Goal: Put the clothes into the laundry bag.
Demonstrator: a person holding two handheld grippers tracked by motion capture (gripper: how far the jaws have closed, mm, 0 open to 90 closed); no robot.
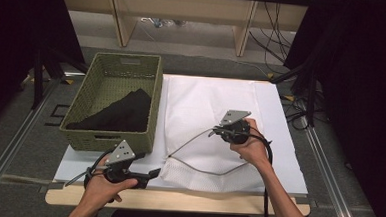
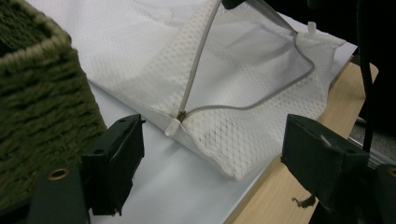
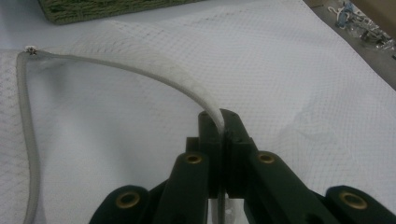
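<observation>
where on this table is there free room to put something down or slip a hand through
Free: the bare white sheet in front of the green basket, left of the mesh bag; the wooden table edge nearest the person. Crowded: the basket's back half holds black cloth, the bag covers the centre, and the right hand-held gripper holds its zipper edge up.

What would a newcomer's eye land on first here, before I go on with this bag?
The white mesh laundry bag spread on the table's white sheet, its mouth pulled open because the right gripper is shut on the upper zipper edge and lifts it. Left of the bag stands a green woven basket with a black cloth inside. The left gripper is open near the bag's zipper corner.
</observation>
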